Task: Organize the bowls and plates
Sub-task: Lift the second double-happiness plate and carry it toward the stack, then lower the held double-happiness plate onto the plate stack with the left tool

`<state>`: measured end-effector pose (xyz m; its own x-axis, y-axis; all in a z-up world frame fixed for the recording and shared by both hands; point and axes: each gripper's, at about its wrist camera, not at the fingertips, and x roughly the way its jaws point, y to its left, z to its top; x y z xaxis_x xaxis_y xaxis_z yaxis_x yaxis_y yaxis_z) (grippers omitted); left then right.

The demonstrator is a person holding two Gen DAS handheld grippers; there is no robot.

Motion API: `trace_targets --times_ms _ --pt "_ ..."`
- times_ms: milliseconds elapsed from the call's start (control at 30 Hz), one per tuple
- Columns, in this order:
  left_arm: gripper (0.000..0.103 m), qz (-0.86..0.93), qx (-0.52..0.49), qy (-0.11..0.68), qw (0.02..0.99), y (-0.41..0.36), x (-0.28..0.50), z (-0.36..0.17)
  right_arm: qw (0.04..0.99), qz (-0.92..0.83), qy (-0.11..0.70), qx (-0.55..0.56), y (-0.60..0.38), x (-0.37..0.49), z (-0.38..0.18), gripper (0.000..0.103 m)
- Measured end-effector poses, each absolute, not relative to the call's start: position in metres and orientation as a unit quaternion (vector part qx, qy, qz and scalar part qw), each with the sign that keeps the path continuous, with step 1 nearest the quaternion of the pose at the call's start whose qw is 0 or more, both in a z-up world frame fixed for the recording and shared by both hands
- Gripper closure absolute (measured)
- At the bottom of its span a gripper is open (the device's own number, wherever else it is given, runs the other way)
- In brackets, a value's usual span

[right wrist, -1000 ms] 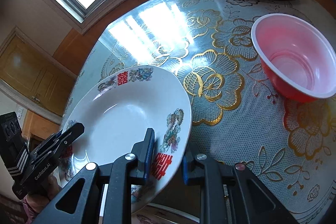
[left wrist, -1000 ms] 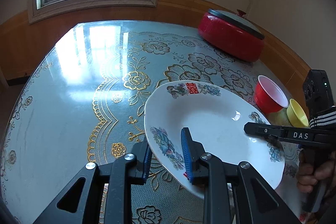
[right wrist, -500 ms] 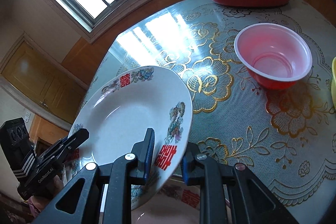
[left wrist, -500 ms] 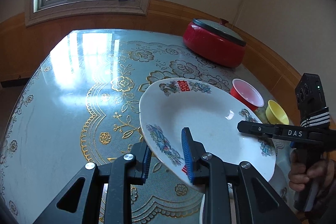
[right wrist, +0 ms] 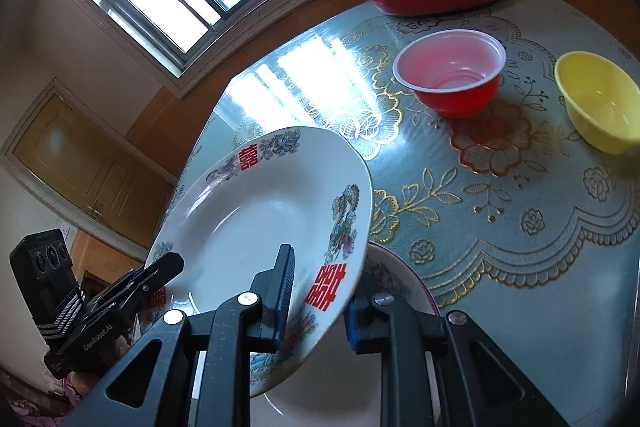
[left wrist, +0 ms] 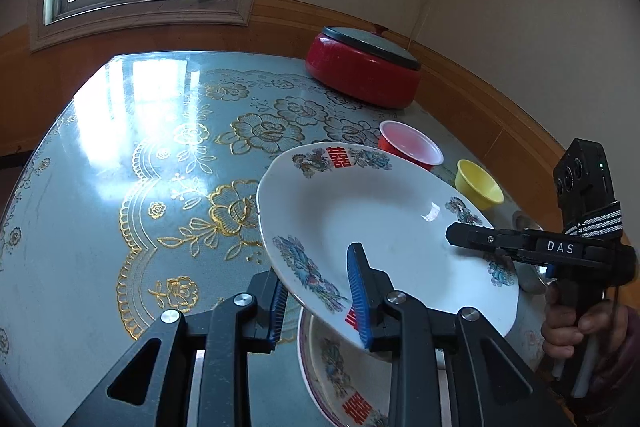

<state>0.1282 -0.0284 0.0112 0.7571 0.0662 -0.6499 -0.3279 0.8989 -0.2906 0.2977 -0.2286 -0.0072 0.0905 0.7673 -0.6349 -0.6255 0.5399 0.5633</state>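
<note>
A white plate with red characters and floral rim (left wrist: 384, 223) is held in the air, tilted, by both grippers. My left gripper (left wrist: 316, 291) is shut on its near rim; it also shows in the right wrist view (right wrist: 160, 273). My right gripper (right wrist: 318, 291) is shut on the opposite rim of the plate (right wrist: 260, 219) and shows in the left wrist view (left wrist: 464, 239). A second, similar plate (left wrist: 336, 379) lies on the table right below the held one (right wrist: 400, 287). A red bowl (right wrist: 450, 71) and a yellow bowl (right wrist: 596, 99) stand farther back.
A red lidded pot (left wrist: 362, 67) stands at the table's far edge near the wall. The round table (left wrist: 140, 147) has a blue and gold floral cloth. A metal object (left wrist: 528, 223) sits behind the right gripper.
Both grippers have pulled the plate back and up toward the near edge. It now hangs over the second plate, and the bowls and pot look farther away.
</note>
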Motion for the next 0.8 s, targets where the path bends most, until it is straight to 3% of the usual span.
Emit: trace_targets --times_ms 800 --pt "0.072 0.067 -0.224 0.374 0.898 -0.08 0.092 -0.017 0.741 0.458 0.49 0.024 -0.283 0.239 -0.028 0.082"
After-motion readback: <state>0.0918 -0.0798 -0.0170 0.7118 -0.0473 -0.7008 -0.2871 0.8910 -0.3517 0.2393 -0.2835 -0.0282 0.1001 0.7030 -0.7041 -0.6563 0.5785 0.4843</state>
